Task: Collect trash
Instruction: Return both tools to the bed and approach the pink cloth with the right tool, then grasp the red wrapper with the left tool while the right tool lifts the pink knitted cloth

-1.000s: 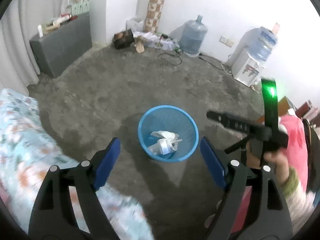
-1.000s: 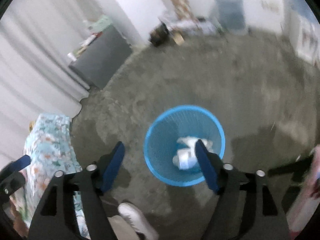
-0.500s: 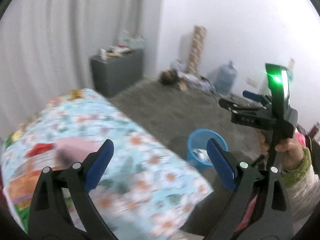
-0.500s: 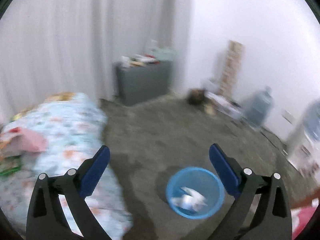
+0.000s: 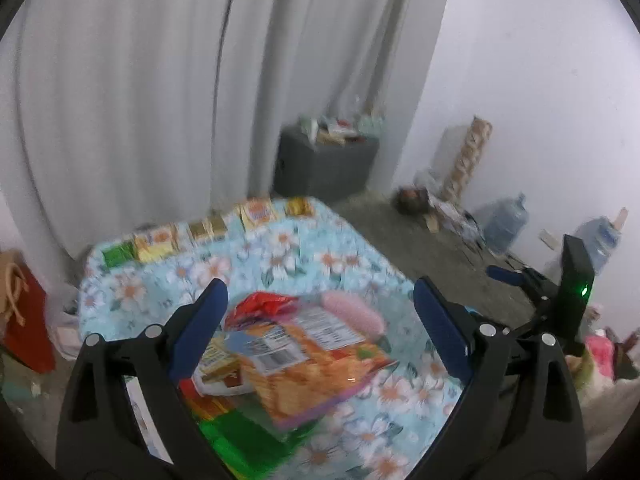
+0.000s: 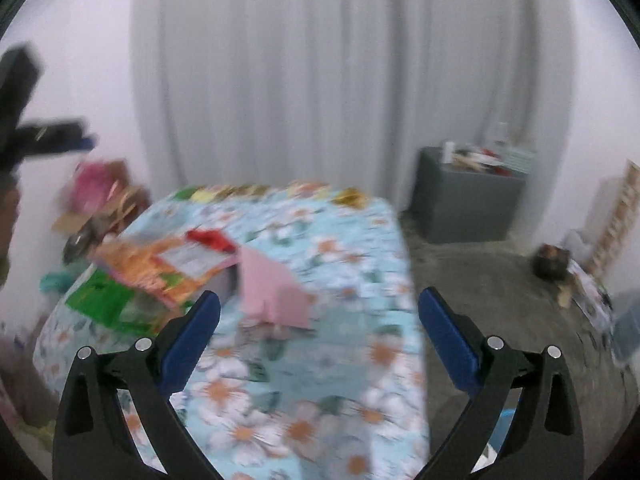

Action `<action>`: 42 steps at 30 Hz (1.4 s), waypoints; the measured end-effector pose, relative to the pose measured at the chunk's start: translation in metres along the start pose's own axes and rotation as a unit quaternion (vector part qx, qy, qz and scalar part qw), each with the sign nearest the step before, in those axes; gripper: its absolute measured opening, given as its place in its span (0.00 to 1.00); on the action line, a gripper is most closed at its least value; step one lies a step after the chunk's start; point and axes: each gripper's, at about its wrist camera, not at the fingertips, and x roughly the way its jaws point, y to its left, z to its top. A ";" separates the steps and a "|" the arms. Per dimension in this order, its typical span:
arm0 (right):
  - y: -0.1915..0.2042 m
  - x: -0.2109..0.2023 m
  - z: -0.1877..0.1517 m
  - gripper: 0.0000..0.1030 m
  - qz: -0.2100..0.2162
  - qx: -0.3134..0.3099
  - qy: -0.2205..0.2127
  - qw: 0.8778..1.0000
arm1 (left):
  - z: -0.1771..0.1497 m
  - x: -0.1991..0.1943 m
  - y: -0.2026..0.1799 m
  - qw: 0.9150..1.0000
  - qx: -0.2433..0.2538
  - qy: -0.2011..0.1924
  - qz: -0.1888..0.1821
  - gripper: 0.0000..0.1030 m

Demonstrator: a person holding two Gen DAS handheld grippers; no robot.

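A pile of trash lies on the floral tablecloth (image 5: 304, 256): an orange snack bag (image 5: 316, 360), a red wrapper (image 5: 266, 304), a green wrapper (image 5: 240, 432) and a pink packet (image 5: 354, 312). My left gripper (image 5: 318, 328) is open and empty, hovering over the orange bag. In the right wrist view the same orange bag (image 6: 160, 268), green wrapper (image 6: 108, 304) and pink packet (image 6: 272, 288) lie ahead on the cloth (image 6: 340, 240). My right gripper (image 6: 318, 340) is open and empty above the table, near the pink packet. The right view is blurred.
Small packets line the table's far edge (image 5: 208, 232). A grey cabinet (image 5: 328, 168) stands by the white curtain. Water bottles (image 5: 504, 224) and clutter sit on the floor at right. A red bag (image 5: 24, 320) stands left of the table. The other gripper (image 5: 560, 292) shows at right.
Both grippers swung up and away from the blue bin on the floor and now point at the table with the trash pile. Both stayed open and empty.
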 end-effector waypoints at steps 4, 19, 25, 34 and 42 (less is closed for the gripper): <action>0.027 0.034 0.002 0.88 0.029 -0.028 0.040 0.998 | 0.006 0.049 0.042 0.997 -0.007 0.073 -0.018 0.83; 0.045 0.130 -0.012 0.68 0.035 -0.076 0.146 0.986 | -0.013 0.189 0.077 0.965 0.059 0.255 -0.026 0.66; 0.048 0.148 -0.012 0.59 0.035 -0.087 0.155 0.983 | -0.021 0.213 0.079 0.954 0.067 0.291 -0.011 0.58; 0.034 0.153 -0.011 0.47 0.032 -0.060 0.150 0.986 | -0.023 0.234 0.093 0.950 0.045 0.308 0.000 0.40; 0.022 0.147 -0.006 0.36 0.030 -0.036 0.138 0.989 | -0.020 0.235 0.096 0.953 0.037 0.299 -0.002 0.19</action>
